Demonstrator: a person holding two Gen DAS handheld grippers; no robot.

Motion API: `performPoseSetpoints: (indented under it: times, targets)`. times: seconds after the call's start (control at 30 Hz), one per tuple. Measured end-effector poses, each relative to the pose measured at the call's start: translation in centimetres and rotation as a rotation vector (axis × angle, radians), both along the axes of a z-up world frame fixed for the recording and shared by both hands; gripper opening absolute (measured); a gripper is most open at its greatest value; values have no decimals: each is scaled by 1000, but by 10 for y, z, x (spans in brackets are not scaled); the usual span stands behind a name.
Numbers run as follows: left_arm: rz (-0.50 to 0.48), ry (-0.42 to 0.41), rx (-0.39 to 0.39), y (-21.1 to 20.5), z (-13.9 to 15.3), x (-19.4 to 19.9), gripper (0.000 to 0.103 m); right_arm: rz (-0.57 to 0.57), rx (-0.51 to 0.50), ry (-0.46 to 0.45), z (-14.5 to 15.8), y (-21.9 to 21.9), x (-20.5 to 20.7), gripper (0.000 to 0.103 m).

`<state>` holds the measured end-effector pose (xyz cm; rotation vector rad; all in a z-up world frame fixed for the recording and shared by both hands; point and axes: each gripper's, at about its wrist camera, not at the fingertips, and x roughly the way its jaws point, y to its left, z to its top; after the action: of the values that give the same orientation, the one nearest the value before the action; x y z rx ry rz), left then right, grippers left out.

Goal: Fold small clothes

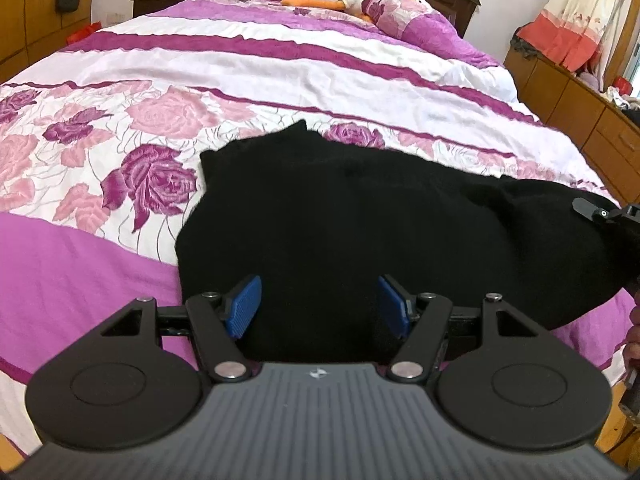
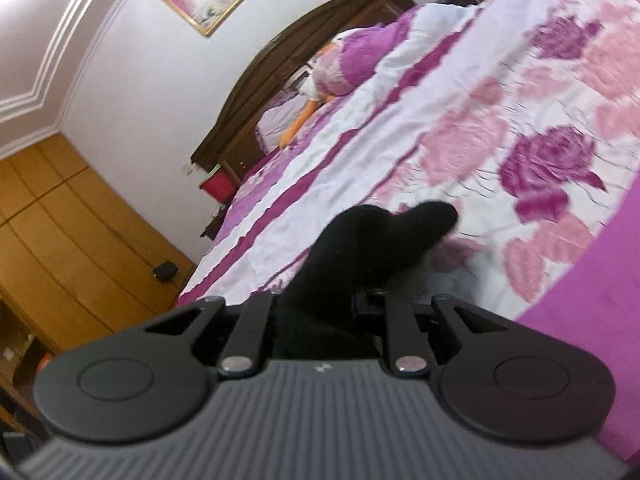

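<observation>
A black garment [image 1: 344,220] lies spread on the floral purple bedspread [image 1: 120,152]. My left gripper [image 1: 318,306] is open just above the garment's near edge, and its blue pads [image 1: 244,304] stand wide apart with nothing between them. My right gripper [image 2: 320,312] is shut on a bunched part of the black garment [image 2: 372,248], which covers its fingers. The right gripper [image 1: 600,212] also shows at the garment's right end in the left wrist view. The right wrist view is tilted and blurred.
A pillow [image 1: 408,16] and a white and orange plush toy [image 1: 344,0] lie at the head of the bed by the dark headboard. Wooden cabinets [image 1: 592,120] run along the right side. A wooden wardrobe [image 2: 60,232] and a red bin [image 2: 216,186] stand on the other side.
</observation>
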<state>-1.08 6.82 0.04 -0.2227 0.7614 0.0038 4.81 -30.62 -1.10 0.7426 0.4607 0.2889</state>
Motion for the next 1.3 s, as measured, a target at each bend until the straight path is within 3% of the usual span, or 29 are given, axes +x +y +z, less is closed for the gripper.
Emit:
performPoseSetpoints:
  times: [0.27, 0.63, 0.77, 0.9, 1.0, 1.17, 1.3]
  targets:
    - [-2, -5, 20, 13, 8, 1, 69, 59, -70, -51, 24, 27, 1, 19]
    - [12, -25, 1, 60, 27, 6, 69, 96, -122, -74, 57, 85, 8, 18]
    - [21, -50, 17, 76, 34, 3, 70, 146, -158, -92, 70, 120, 12, 17]
    - [42, -71, -18, 93, 32, -3, 70, 209, -245, -111, 75, 166, 12, 16]
    - [51, -73, -42, 103, 24, -9, 70, 277, -321, -110, 66, 206, 12, 15]
    - [54, -63, -37, 115, 8, -16, 70, 407, -530, -95, 29, 275, 5, 13]
    - [69, -66, -57, 127, 0, -18, 70, 442, -590, -67, 0, 292, 1, 13]
